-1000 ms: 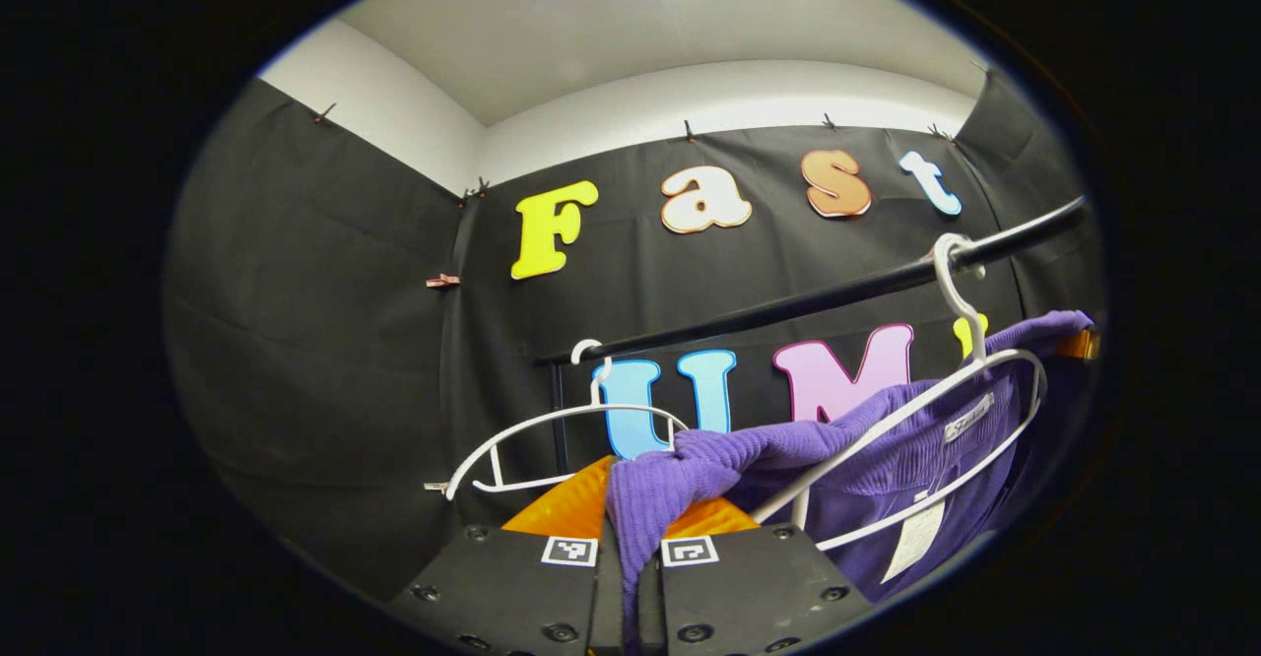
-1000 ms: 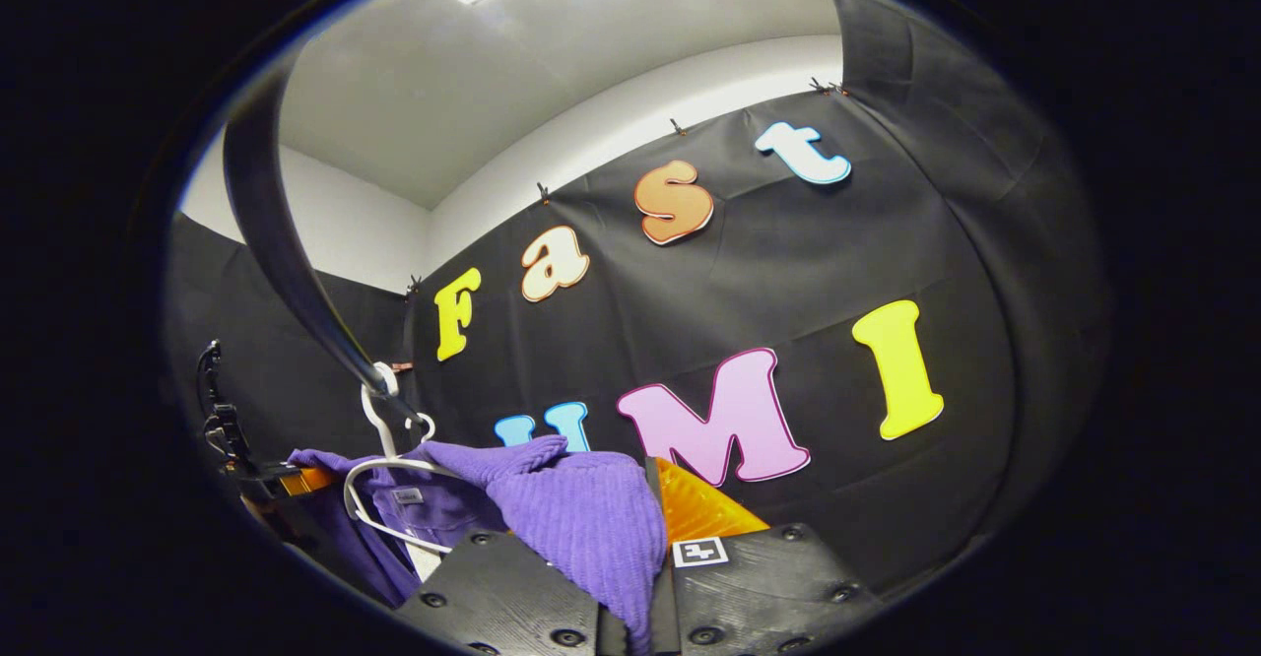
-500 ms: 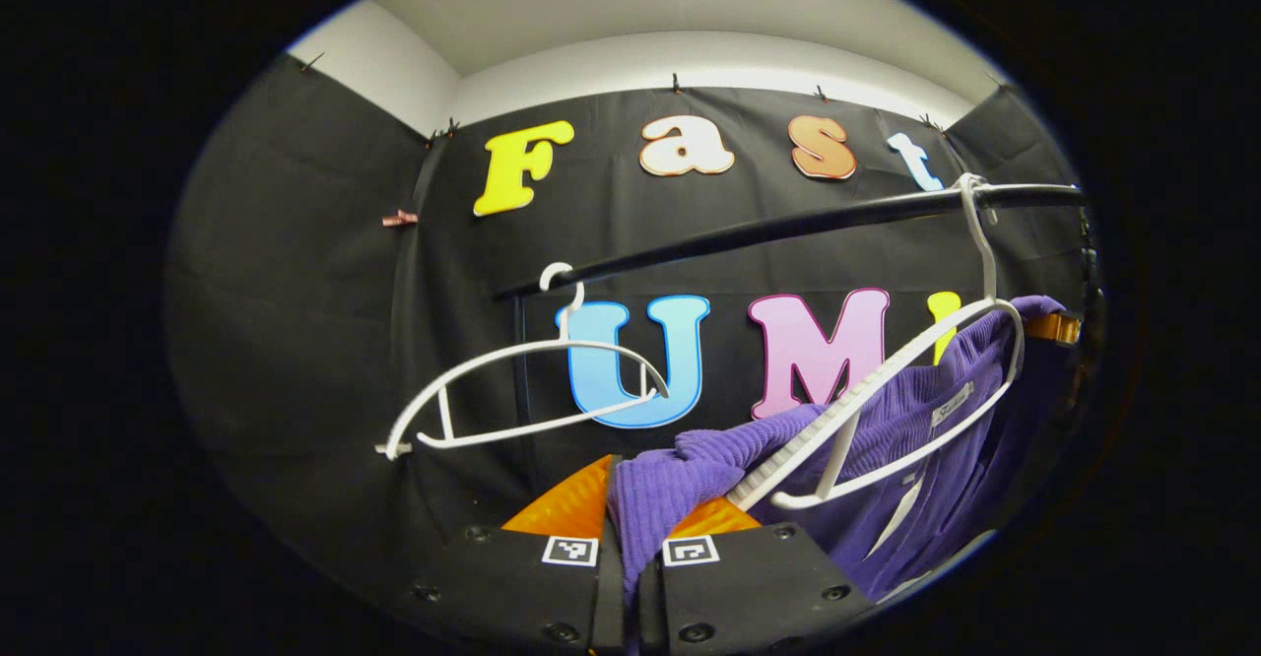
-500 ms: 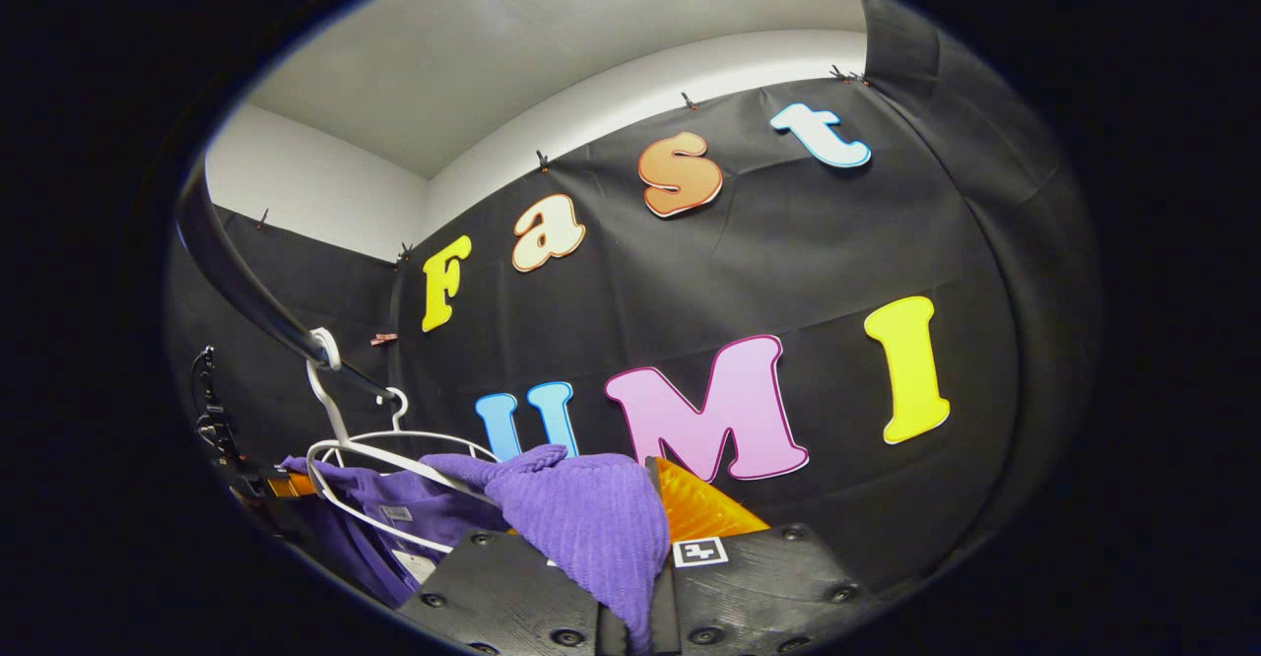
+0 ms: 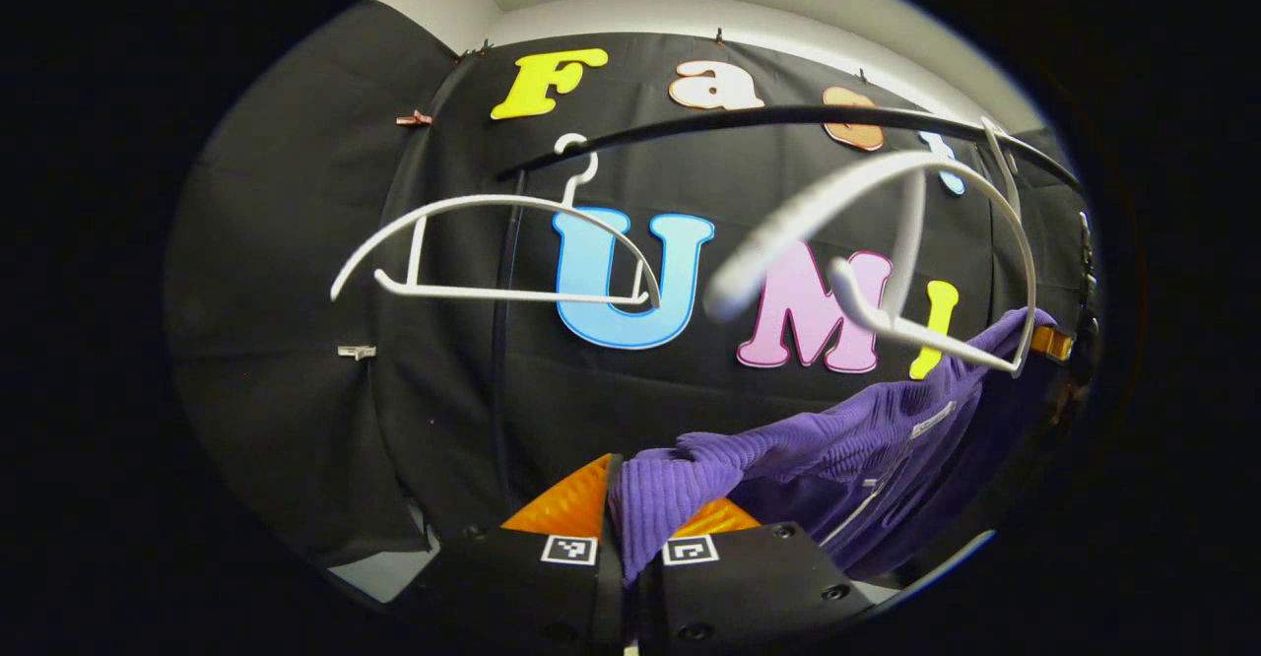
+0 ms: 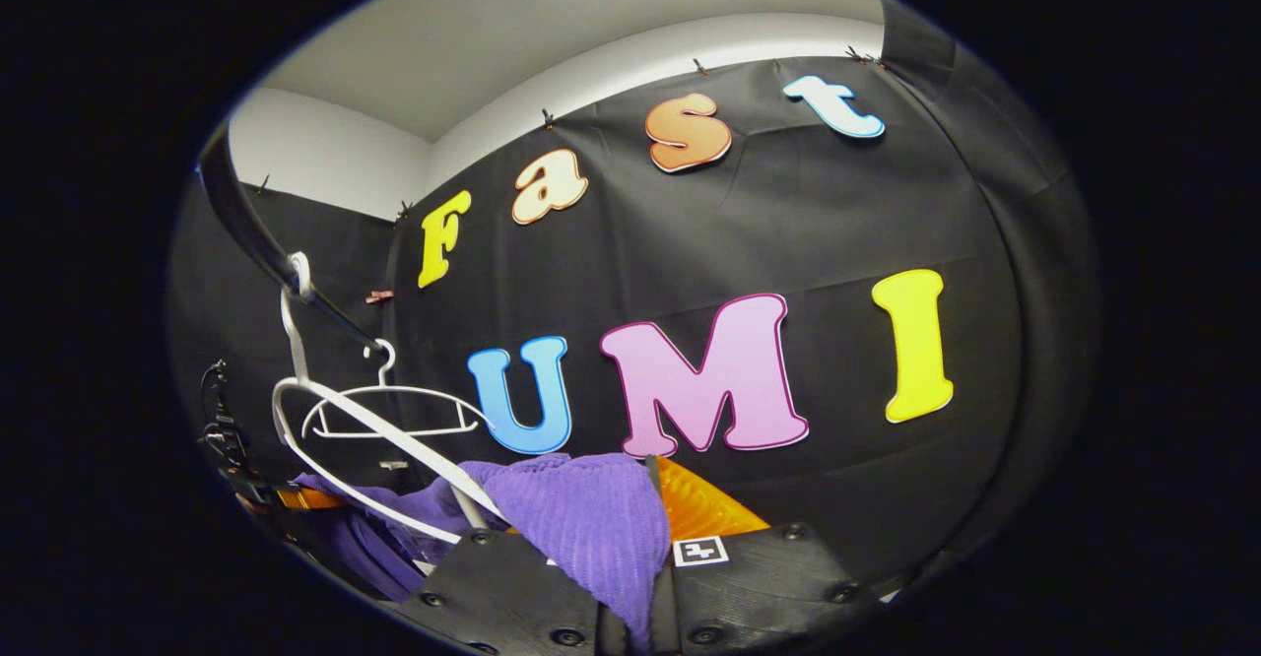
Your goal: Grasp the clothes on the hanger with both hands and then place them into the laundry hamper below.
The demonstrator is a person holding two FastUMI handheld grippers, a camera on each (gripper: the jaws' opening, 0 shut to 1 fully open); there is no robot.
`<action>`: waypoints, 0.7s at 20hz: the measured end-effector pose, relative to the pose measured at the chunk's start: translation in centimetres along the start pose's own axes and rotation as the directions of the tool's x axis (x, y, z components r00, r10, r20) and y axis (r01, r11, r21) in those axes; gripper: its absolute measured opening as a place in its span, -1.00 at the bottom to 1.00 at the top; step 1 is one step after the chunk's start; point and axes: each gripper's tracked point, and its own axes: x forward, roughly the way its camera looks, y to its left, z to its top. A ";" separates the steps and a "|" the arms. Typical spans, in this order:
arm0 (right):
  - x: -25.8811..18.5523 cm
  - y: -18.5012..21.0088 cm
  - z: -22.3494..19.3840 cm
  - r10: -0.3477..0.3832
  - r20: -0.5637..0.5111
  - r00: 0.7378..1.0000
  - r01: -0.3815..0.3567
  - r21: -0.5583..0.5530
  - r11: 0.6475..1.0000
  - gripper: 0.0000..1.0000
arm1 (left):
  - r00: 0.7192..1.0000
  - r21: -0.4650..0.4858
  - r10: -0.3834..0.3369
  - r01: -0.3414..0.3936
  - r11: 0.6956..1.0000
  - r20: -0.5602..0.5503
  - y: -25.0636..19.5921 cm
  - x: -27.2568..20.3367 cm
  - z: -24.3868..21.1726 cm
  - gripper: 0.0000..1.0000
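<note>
Jaws of the left gripper [image 5: 625, 528] were clamped together on a fold of the purple garment [image 5: 847, 449]. The right gripper [image 6: 658, 538] likewise pinched the garment's other end. The cloth hung between them, just below the blurred white hanger [image 5: 887, 242], which hooked on the black rail [image 5: 749, 119] beside a second hanger [image 5: 493, 242].

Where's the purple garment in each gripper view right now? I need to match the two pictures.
Left gripper view: purple garment at lower centre-right, pinched in the left gripper.
Right gripper view: it lies at bottom centre-left, pinched in the right gripper.
Shared landmark: the swinging white hanger beside it.
</note>
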 end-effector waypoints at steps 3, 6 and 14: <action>-0.5 -2.2 -2.3 -0.064 -0.051 0.997 0.063 -0.012 0.998 -0.67 | 0.999 -0.002 -0.020 0.020 1.000 -0.035 -1.9 -0.6 -1.8 -0.81; -1.8 -3.7 -5.8 -0.113 -0.132 0.985 0.111 -0.020 0.994 -0.68 | 0.996 -0.002 -0.047 0.047 0.999 -0.076 -3.4 -1.5 -3.6 -0.80; -7.0 -0.7 -16.5 -0.086 -0.380 0.921 0.126 0.080 0.989 -0.68 | 0.967 -0.022 -0.156 0.154 0.988 -0.203 -8.7 -3.9 -9.4 -0.78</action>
